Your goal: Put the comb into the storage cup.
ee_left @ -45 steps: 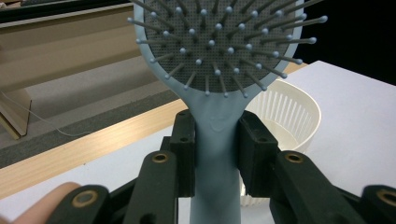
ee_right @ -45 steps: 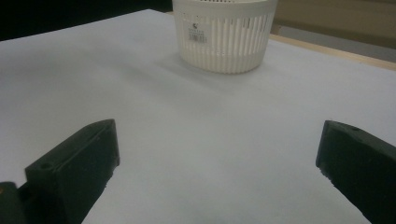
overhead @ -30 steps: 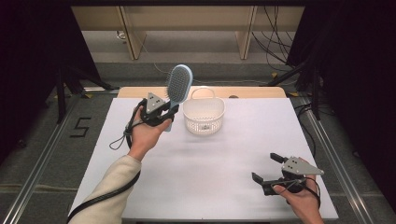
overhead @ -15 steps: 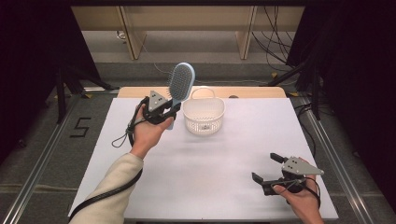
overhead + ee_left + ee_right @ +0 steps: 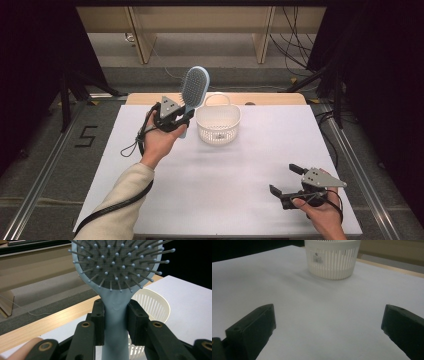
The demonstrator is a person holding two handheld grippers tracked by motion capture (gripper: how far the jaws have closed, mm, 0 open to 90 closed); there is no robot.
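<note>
A light blue hairbrush point(image 5: 194, 90) stands upright in the air, its handle clamped in my left gripper point(image 5: 176, 120), just left of a white slatted basket point(image 5: 218, 125). In the left gripper view both pads press the brush's handle point(image 5: 115, 315), the bristled head point(image 5: 117, 262) faces the camera, and the basket point(image 5: 152, 307) lies behind and below. My right gripper point(image 5: 286, 180) rests low near the table's front right corner, jaws spread wide with nothing between them. From the right gripper view the basket point(image 5: 332, 258) sits far ahead across bare white table point(image 5: 324, 315).
The white table top point(image 5: 225, 175) has a wooden strip point(image 5: 270, 99) along its far edge. Dark floor, metal rails and cables surround it. A cable trails from the left gripper along the person's sleeve point(image 5: 120, 200).
</note>
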